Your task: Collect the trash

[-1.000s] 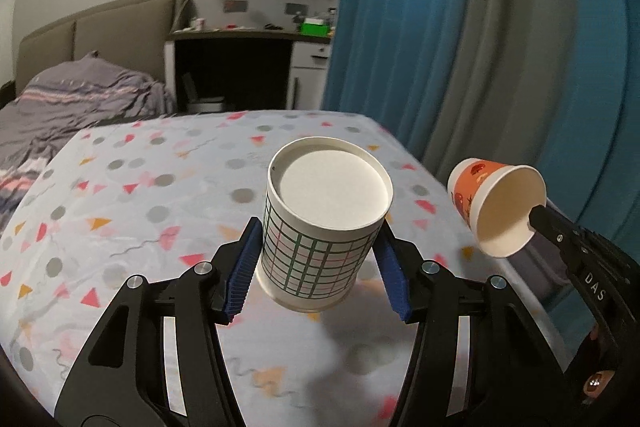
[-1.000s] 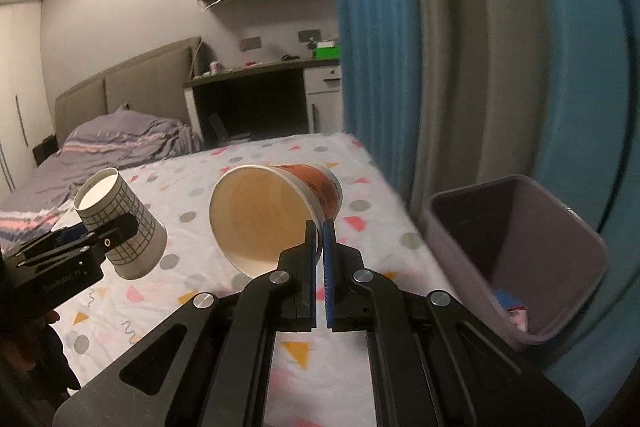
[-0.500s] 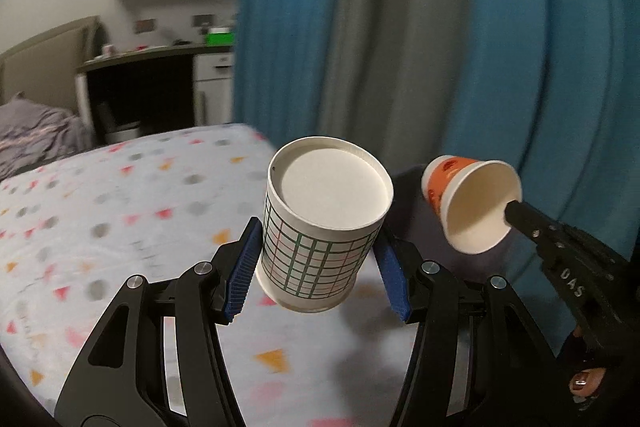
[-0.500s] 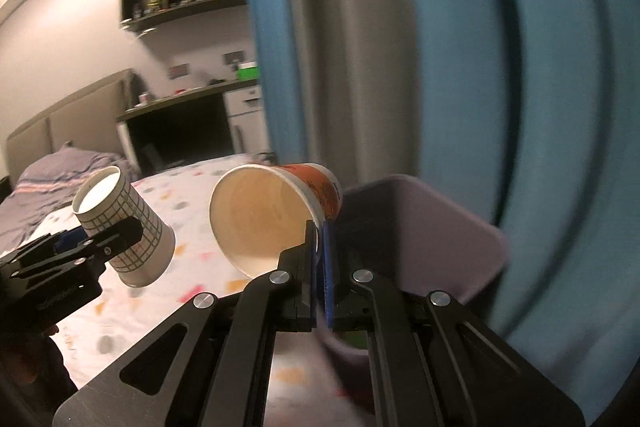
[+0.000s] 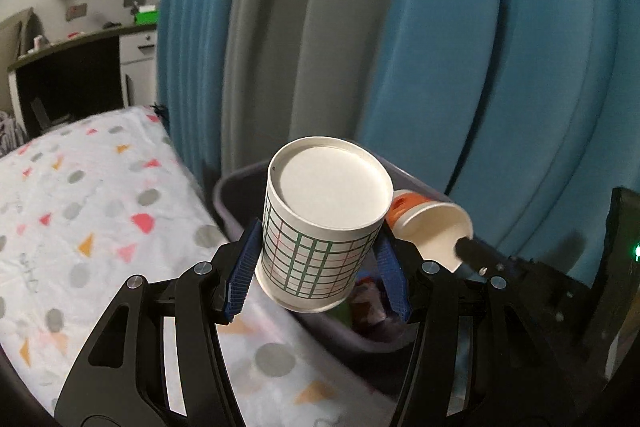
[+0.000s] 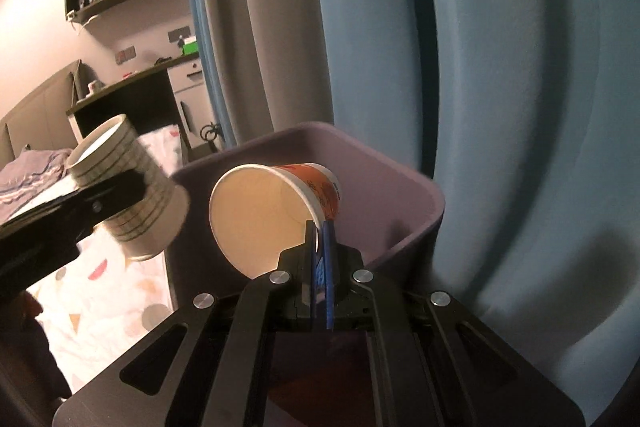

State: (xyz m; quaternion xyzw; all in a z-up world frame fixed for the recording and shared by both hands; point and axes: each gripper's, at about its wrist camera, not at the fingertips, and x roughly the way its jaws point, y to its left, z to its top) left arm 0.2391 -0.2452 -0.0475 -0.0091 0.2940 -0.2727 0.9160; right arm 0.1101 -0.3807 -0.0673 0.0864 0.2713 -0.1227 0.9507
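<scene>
You have swung both grippers away from the bed point(image 5: 100, 211) since a second ago — the purple bin point(image 6: 400, 195), then off at the right edge, now sits directly under the cups. Your left gripper point(image 5: 316, 267) clamps the grid-patterned cup point(image 5: 320, 247) by its sides, base up, over the bin's near rim. Your right gripper point(image 6: 319, 247) pinches the rim of the orange cup point(image 6: 280, 211) between nearly closed fingers, mouth toward you, above the bin. Inside the bin lie a few colourful wrappers point(image 5: 368, 303) — too blurred to identify.
</scene>
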